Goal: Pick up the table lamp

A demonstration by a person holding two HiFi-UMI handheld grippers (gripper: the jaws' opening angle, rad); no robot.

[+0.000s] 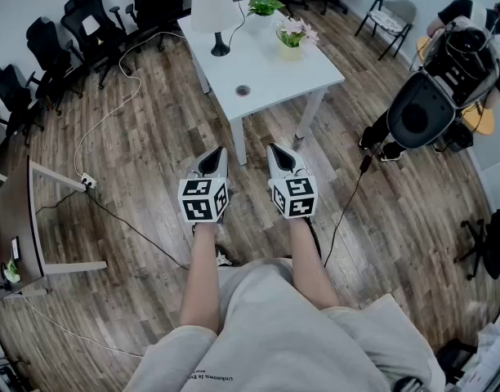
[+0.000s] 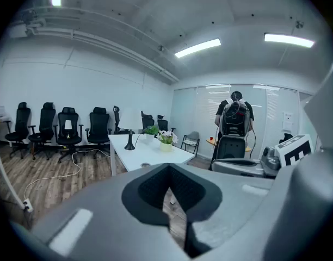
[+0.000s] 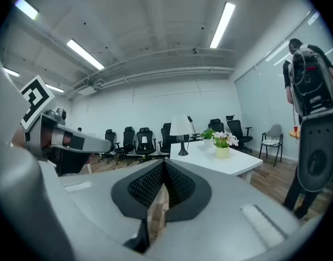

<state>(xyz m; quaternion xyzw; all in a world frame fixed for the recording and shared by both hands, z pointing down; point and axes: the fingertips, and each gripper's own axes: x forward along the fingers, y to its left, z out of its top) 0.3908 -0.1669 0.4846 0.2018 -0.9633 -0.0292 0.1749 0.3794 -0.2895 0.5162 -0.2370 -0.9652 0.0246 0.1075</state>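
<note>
The head view alone shows the whole of the one white worktop (image 1: 266, 76), with the one table lamp (image 1: 213, 11) upright near its far left corner, well apart from both grippers. Only the two gripper views take in the ceiling light strips (image 3: 223, 23). The left gripper (image 1: 213, 155) and right gripper (image 1: 276, 153) hover side by side over the wood floor (image 1: 136, 137) short of the worktop, each with its fingers (image 2: 150, 186) pressed together on nothing, and two pots stand near the lamp, a green plant (image 1: 265, 5) and a flower pot (image 1: 292, 35).
</note>
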